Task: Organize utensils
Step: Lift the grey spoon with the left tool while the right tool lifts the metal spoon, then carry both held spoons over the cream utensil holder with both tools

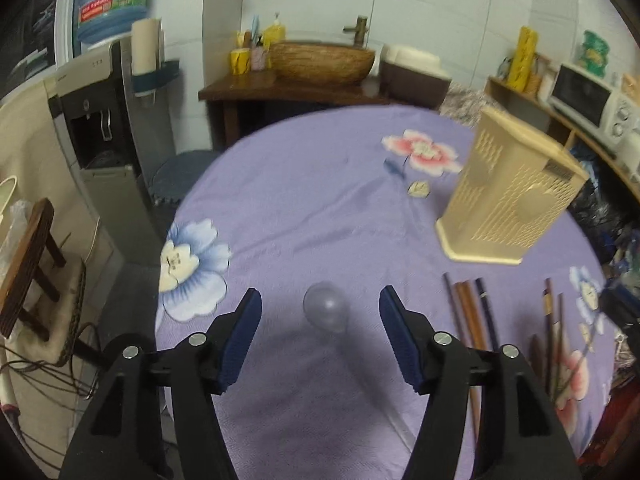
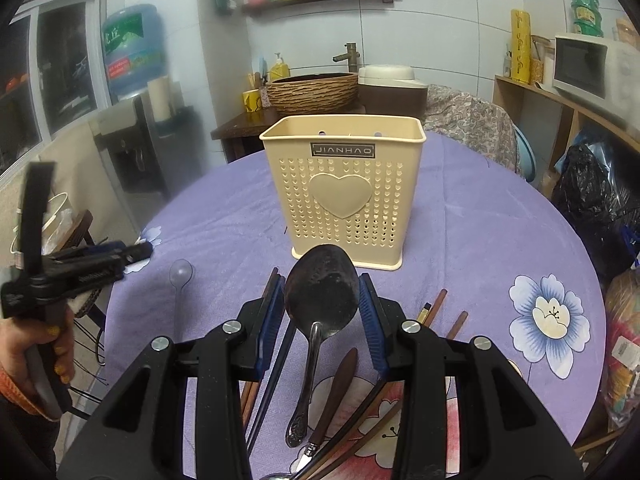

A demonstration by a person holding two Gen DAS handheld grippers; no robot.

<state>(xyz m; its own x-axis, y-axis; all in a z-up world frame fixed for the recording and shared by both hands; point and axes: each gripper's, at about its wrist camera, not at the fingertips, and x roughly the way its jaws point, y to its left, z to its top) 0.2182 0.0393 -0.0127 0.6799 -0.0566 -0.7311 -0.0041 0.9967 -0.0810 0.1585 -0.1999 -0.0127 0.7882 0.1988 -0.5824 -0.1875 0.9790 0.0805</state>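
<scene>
Holding a dark metal spoon (image 2: 320, 308) in your right gripper (image 2: 322, 308), you have its blue pads (image 2: 370, 320) on either side of the bowl, jaws partly closed on it. Its long axis runs along the fingers: bowl points away towards the holder (image 2: 344, 192), handle trails back towards you and down. The spoon looks lifted above the purple cloth (image 2: 460, 240).

That beige holder stands upright in the middle of the table, heart panel facing your right camera, mouth up. One holder only.

Your left gripper (image 1: 320, 312) hangs over the table's near-left edge with jaws wide apart and nothing between the pads. Just ahead of it lies one clear plastic spoon (image 1: 326, 312) flat on the cloth; from the right view its bowl points away from you, handle back.

Chopsticks (image 1: 468, 312) lie on the cloth just right of the left gripper, long axes running roughly front to back; about three show in that bunch, with a second bunch (image 1: 554, 320) farther right, count unclear. Under your right gripper you also see one brown-handled utensil (image 2: 336, 392), lying near the spoon's handle. Your left hand (image 2: 36, 352) grips the left tool's handle.
</scene>
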